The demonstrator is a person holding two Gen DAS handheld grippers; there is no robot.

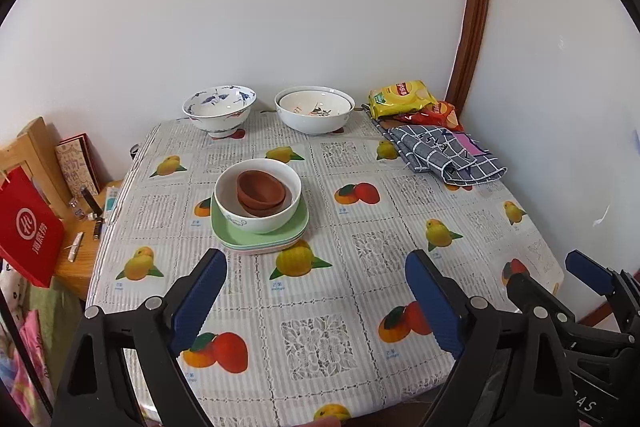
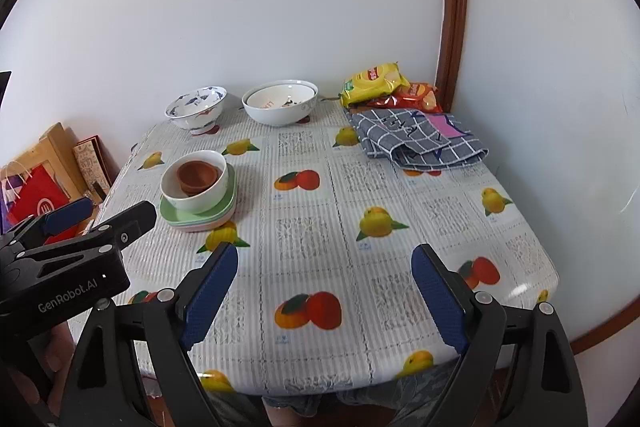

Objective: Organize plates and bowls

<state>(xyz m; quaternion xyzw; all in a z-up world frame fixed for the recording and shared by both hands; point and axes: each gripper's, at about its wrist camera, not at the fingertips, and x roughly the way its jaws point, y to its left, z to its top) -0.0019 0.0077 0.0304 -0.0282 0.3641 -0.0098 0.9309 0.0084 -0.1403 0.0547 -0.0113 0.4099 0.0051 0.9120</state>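
Note:
A stack of pastel plates (image 1: pixel 260 235) (image 2: pixel 198 213), green on top, sits mid-left on the table. On it stands a white bowl (image 1: pixel 258 195) (image 2: pixel 195 182) holding two nested brown bowls (image 1: pixel 262 193) (image 2: pixel 197 177). A blue-patterned bowl (image 1: pixel 219 109) (image 2: pixel 196 107) and a large white bowl (image 1: pixel 314 109) (image 2: pixel 280 102) with another nested inside stand at the far edge. My left gripper (image 1: pixel 316 303) is open and empty above the near table. My right gripper (image 2: pixel 324 299) is open and empty too; it also shows at the right of the left wrist view (image 1: pixel 588 269).
A folded checked cloth (image 1: pixel 444 151) (image 2: pixel 416 141) and snack bags (image 1: pixel 404 99) (image 2: pixel 376 83) lie at the far right corner. A wooden side table (image 1: pixel 80 239) with a red bag (image 1: pixel 28 231) and small items stands left of the fruit-print tablecloth (image 1: pixel 320 307).

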